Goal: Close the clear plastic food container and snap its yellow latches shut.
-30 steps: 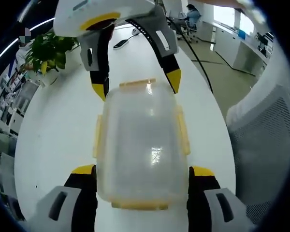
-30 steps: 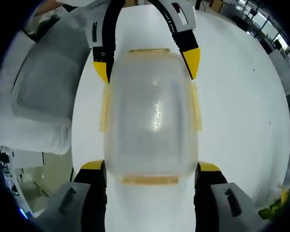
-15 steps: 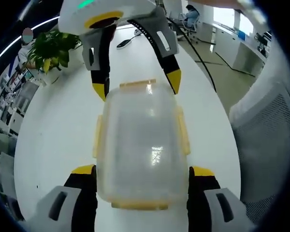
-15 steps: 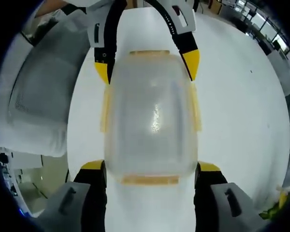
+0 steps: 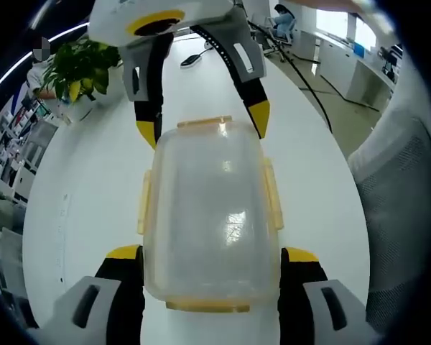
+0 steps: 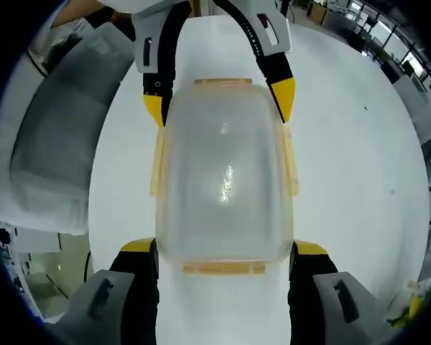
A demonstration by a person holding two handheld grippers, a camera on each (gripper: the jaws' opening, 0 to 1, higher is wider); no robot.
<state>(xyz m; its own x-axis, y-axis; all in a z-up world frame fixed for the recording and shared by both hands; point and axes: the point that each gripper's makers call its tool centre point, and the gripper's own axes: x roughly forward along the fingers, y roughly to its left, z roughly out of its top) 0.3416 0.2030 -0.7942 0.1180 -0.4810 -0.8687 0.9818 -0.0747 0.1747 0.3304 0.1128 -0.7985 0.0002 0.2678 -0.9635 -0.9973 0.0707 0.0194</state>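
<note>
At the upper left of the left gripper view, the potted plant [image 5: 75, 68] is sliding further into frame, so we are tilting slightly, not shifting the container [image 5: 208, 215]. It is sitting mid-frame on the tabletop [image 5: 86, 194], lid on, our left hand-held gripper [image 5: 210, 260] spread open around its near end, the right hand-held gripper [image 6: 223, 255] likewise opposite. The yellow latches [image 6: 290, 162] are looking flush, though we cannot tell if snapped.

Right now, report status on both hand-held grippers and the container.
Left hand-held gripper and right hand-held gripper open, straddling opposite ends of the clear plastic food container. Lid on, yellow latches visible. White table, nothing in the way.
</note>
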